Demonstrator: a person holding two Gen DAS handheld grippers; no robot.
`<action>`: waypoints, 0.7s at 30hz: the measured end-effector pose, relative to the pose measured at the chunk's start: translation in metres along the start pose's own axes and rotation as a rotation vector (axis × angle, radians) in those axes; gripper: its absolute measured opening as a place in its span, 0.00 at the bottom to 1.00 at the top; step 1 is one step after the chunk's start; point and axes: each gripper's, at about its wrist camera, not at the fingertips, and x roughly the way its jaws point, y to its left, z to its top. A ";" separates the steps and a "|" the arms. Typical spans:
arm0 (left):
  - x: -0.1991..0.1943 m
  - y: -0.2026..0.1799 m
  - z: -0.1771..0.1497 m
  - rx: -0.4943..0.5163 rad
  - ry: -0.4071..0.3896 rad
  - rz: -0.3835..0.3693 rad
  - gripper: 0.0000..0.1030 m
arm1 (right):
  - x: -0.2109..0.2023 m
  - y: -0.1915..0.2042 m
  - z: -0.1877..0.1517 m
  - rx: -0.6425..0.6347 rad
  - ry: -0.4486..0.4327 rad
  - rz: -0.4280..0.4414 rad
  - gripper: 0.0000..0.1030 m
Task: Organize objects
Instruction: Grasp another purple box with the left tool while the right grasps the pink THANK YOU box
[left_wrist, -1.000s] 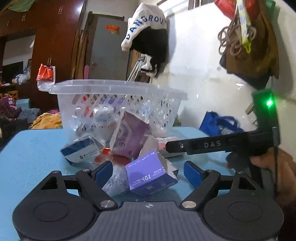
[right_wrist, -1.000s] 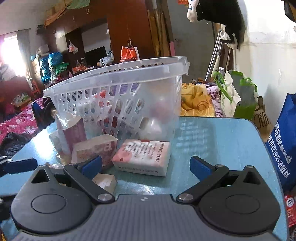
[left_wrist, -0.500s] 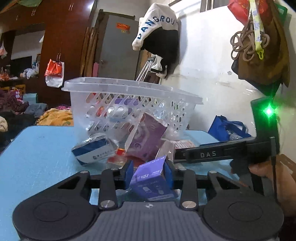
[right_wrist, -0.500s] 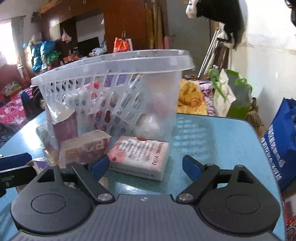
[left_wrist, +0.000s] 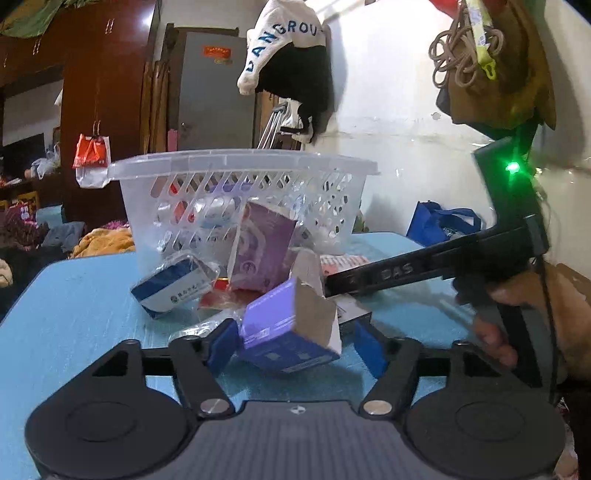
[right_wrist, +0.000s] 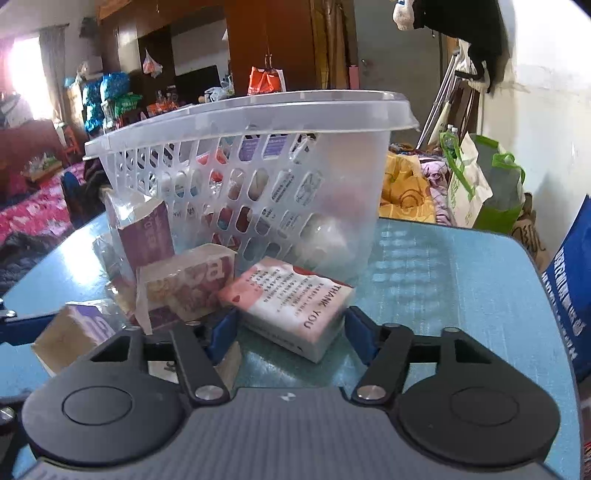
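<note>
Our left gripper (left_wrist: 295, 343) has its jaws partly apart around the tilted purple carton (left_wrist: 284, 332). Our right gripper (right_wrist: 290, 330) brackets the pink "THANK YOU" box (right_wrist: 291, 302) on the desk (right_wrist: 443, 266), beside the basket (right_wrist: 251, 166).

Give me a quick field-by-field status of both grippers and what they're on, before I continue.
left gripper: fingers astride the purple box; right pad shows a gap, so grip uncertain
purple box: tilted, open cardboard flap up, seemingly off the table
right gripper: pads at both ends of the pink "THANK YOU" box; contact unclear
pink "THANK YOU" box: lying flat on the blue table, beside the basket
basket: clear plastic, upright, already holds items
left outside basket: blue-white box, tall mauve box
</note>
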 end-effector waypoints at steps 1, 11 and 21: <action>0.001 -0.001 0.001 -0.001 0.003 0.006 0.72 | -0.001 -0.002 0.000 0.011 0.001 0.005 0.59; -0.001 -0.006 -0.005 0.030 -0.024 0.062 0.62 | -0.009 -0.010 -0.003 0.064 -0.025 0.023 0.71; -0.009 0.007 -0.005 -0.013 -0.062 0.051 0.62 | 0.019 0.009 0.012 -0.092 0.009 -0.051 0.93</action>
